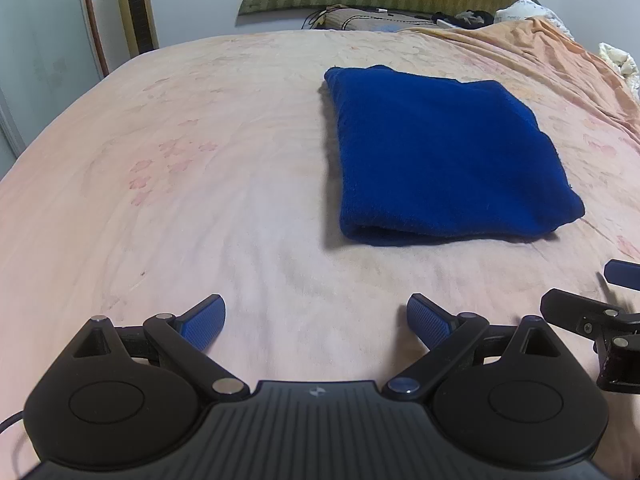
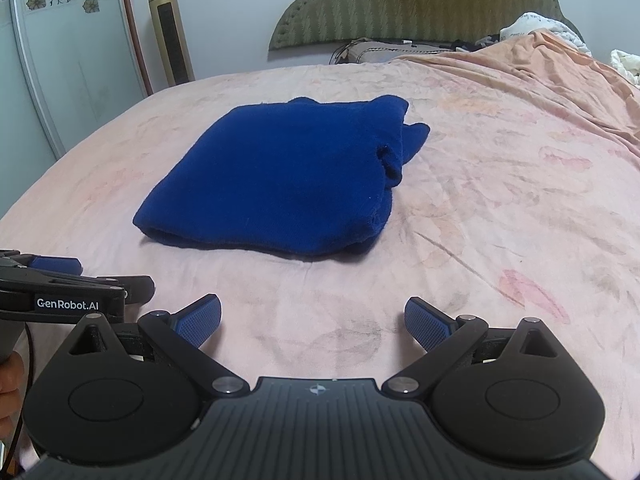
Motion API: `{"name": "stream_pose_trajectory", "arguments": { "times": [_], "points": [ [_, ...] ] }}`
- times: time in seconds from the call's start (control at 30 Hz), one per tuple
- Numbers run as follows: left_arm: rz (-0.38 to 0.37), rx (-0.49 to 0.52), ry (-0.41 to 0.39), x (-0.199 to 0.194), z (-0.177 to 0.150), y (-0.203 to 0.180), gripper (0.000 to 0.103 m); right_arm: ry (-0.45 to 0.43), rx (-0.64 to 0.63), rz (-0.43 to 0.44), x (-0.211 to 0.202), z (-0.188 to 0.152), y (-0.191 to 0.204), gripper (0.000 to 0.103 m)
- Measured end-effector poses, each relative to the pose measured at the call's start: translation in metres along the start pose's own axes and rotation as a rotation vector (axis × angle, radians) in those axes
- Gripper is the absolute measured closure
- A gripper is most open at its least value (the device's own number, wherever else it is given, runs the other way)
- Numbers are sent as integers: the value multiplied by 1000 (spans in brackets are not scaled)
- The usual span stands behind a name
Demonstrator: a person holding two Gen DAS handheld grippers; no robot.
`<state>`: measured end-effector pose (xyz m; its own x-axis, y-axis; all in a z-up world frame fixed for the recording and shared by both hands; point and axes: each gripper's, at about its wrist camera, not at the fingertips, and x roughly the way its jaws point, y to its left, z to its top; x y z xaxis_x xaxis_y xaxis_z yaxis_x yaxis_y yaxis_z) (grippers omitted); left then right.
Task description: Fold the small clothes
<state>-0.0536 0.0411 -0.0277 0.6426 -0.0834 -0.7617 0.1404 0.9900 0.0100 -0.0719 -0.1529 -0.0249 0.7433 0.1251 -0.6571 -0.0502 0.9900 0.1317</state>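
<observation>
Fingers [image 1: 202, 326] of the left gripper [image 1: 316, 322] are spread wide and hold nothing; the right gripper [image 2: 313, 322] matches, its fingers [image 2: 429, 325] apart and empty. Both hover side by side above the bed [image 2: 500, 184], short of the work. Ahead lies the blue garment [image 2: 276, 176], folded into a compact rectangle with a rolled near edge, flat on the bedsheet, well apart from both tools. Judged state: fold largely complete, so both tools stand clear. Beyond it stands the headboard [image 2: 420, 4].

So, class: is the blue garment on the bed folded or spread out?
Folded. The blue garment lies as a compact rectangle on the bed, with a rounded doubled edge nearest the cameras and layers bunched at one side.
</observation>
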Motion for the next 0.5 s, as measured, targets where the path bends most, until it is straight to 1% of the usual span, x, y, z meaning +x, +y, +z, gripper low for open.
{"name": "stream_pose_trajectory", "arguments": {
  "times": [0.2,0.37,0.5],
  "points": [
    [-11,7,-7,0,2,1,5,9,-9,23,1,2,0,4],
    [6,17,-8,2,5,0,5,14,-19,38,2,3,3,4],
    [12,10,-4,3,8,0,5,7,-8,33,1,4,0,3]
  ]
}}
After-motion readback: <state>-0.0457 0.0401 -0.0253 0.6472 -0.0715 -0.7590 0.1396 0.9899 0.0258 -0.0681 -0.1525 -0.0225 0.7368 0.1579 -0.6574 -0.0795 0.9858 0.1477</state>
